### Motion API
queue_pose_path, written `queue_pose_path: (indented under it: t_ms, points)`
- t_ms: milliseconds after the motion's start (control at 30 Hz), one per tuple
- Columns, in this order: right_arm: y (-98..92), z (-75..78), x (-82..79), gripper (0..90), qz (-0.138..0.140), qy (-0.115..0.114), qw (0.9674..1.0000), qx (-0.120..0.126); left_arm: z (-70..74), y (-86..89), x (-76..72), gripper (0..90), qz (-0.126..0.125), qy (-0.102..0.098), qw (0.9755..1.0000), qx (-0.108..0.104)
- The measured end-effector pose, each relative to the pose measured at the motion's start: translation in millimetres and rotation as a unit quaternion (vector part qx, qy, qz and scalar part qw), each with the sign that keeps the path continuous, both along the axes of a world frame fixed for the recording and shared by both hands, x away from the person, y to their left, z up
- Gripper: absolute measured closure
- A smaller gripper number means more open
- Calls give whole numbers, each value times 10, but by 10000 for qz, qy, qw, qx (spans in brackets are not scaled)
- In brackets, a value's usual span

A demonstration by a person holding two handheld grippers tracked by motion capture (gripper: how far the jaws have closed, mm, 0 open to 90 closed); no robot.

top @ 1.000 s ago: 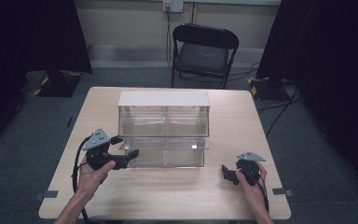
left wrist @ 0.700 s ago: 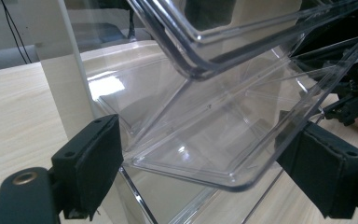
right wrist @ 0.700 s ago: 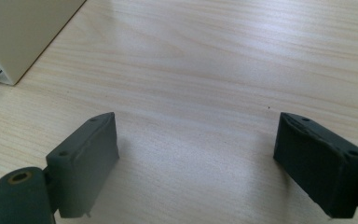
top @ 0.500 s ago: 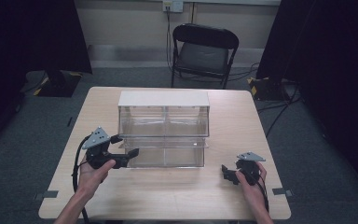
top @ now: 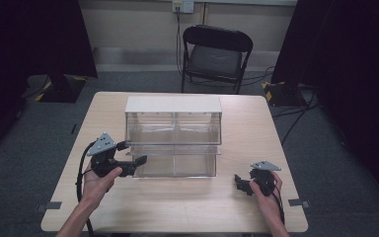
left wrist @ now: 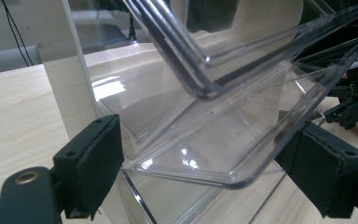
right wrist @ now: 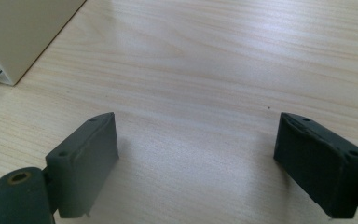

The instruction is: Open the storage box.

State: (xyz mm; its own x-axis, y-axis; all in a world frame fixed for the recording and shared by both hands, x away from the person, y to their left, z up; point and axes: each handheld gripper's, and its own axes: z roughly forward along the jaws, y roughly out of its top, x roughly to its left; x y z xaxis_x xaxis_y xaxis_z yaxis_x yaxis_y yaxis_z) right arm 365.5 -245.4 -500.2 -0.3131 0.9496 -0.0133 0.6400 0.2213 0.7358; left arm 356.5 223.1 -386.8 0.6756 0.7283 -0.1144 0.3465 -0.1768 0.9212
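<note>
One wooden table (top: 177, 207) stands in the room, and one clear plastic drawer cabinet (top: 173, 136) sits on it, nearer the far edge than the near one. The cabinet has one white top panel (top: 172, 104) and seems to hold four drawers, two over two, though the clear fronts make that count uncertain. Two grippers are over the table: the left gripper (top: 126, 158) at the cabinet's near left corner and the right gripper (top: 243, 183) toward the near right corner. One black folding chair (top: 215, 53) stands beyond the far edge.
</note>
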Motion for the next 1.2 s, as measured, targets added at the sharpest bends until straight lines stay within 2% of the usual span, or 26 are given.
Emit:
queue_pose_path:
  t_ms: [667,833,1100,1133,1200]
  points:
    - [0,0,0,127,0,-1,10000,0,34,7,27,146,14,-8,10000,2]
    - [0,0,0,127,-1,0,10000,0,32,-14,34,138,94,-34,9999,-102]
    - [0,0,0,127,-1,0,10000,0,32,-11,74,129,99,100,9998,-163]
    - [0,0,0,127,0,-1,10000,-1,31,-20,78,126,123,144,9997,-159]
    - [0,0,1,127,4,-3,10000,0,33,-53,78,119,203,101,9997,-19]
